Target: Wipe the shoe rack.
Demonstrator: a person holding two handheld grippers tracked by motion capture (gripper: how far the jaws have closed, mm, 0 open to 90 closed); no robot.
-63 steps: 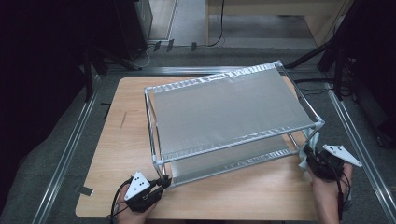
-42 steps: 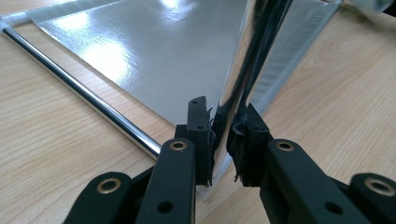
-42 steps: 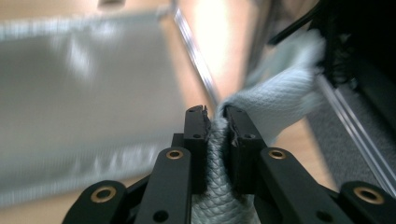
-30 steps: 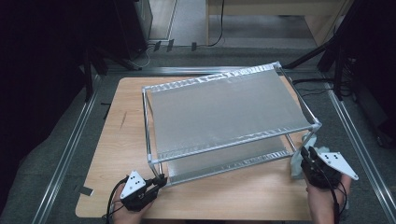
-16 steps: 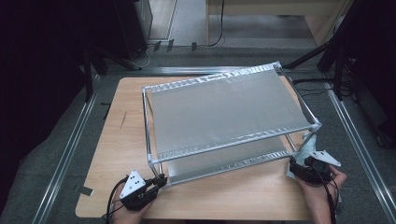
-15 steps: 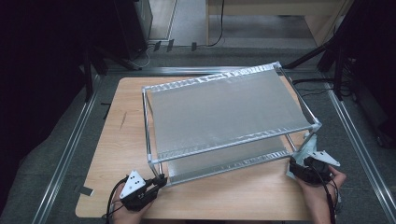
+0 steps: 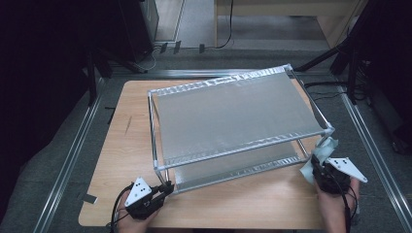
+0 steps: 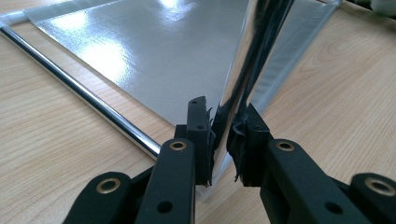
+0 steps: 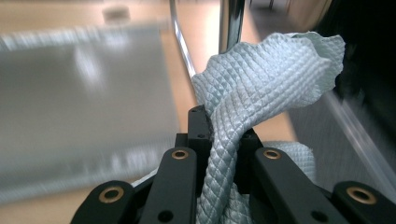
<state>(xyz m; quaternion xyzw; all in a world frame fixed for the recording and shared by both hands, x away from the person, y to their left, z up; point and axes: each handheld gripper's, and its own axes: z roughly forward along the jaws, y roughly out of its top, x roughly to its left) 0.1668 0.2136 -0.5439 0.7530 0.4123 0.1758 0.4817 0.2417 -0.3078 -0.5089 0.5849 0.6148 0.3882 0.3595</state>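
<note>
The table (image 7: 121,145) carried one rack (image 7: 233,116) with two shelves and chrome posts, set at a slant across the middle, its far right corner near the table's far right corner. You held two grippers, one in each hand, and both forearms came in over the near edge.

Your left hand (image 7: 133,216) lay low at the near left, the left gripper (image 7: 165,187) pointing right and away at the rack's near left corner. Its jaws were clamped on the post (image 8: 243,84) just above the tabletop.

Your right hand (image 7: 335,204) sat at the near right corner of the table, the right gripper (image 7: 318,162) pointing away at the rack's near right post. Its jaws had just been closing and were pinching one pale blue cloth (image 9: 261,79), which bunched up above the pads, just beside that post.
</note>
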